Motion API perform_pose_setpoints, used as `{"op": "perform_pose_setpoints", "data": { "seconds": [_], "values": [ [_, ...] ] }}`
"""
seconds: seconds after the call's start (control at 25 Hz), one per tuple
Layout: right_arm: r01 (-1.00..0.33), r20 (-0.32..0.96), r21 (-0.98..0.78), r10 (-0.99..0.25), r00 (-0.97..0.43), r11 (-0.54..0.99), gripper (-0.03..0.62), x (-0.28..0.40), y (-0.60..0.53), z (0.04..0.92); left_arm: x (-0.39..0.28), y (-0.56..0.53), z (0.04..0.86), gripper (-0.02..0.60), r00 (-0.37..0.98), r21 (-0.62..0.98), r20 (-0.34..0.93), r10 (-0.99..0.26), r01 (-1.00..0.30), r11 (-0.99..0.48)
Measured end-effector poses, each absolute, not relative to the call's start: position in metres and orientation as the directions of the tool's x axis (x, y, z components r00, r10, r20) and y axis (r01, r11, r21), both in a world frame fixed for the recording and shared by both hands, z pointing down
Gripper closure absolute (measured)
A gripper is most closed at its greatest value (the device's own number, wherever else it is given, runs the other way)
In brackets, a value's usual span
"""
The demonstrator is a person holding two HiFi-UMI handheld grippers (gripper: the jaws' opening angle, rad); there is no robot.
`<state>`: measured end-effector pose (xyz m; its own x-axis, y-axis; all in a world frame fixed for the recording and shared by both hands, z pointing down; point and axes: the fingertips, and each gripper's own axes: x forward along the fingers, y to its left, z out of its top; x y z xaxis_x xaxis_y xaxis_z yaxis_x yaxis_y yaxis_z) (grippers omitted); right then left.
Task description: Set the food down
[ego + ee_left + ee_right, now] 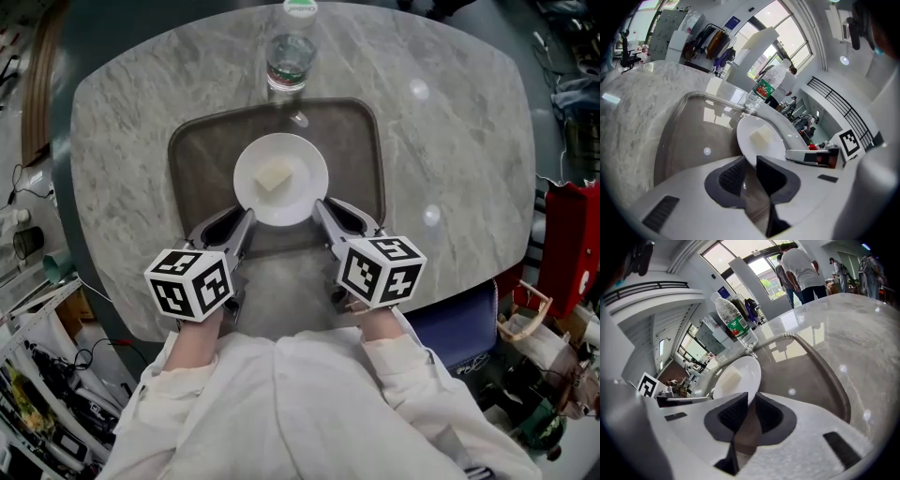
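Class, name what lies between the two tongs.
In the head view, a white plate holding a pale food block; left tongs and right tongs pinch its rim.

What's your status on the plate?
Grippers: left hand-held gripper and right hand-held gripper both clamped on white plate rim. Pale food block on plate, over brown tray. Only water bottle at tray's far edge, clear of plate.

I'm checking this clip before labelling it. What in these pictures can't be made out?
- Whether the plate rests on the tray or hangs just above it: the head view looks straight down, and in both gripper views the jaws cover its near underside.
- What the pale food block is: plain and small in every view.
- Print on the bottle label: too small everywhere.
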<state>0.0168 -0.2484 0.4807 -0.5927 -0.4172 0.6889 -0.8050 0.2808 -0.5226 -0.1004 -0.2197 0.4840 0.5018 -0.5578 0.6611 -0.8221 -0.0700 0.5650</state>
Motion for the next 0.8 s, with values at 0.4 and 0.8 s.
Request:
{"op": "perform_pose_setpoints", "data": {
  "seconds": [0.4,0.8],
  "values": [
    [-0.822,0.716,-0.507,-0.405,-0.569,0.259,0.568,0.018,-0.245,0.485,-0.101,-0.220,0.484,0.515,0.499,0.561,0.665,-0.556,-0.825,-0.070],
    [-0.863,0.762,-0.415,-0.410,-0.502,0.286,0.568,0.017,-0.244,0.490,-0.104,-0.220,0.487,0.515,0.483,0.527,0.681,-0.550,-0.845,-0.089]
  ]
}}
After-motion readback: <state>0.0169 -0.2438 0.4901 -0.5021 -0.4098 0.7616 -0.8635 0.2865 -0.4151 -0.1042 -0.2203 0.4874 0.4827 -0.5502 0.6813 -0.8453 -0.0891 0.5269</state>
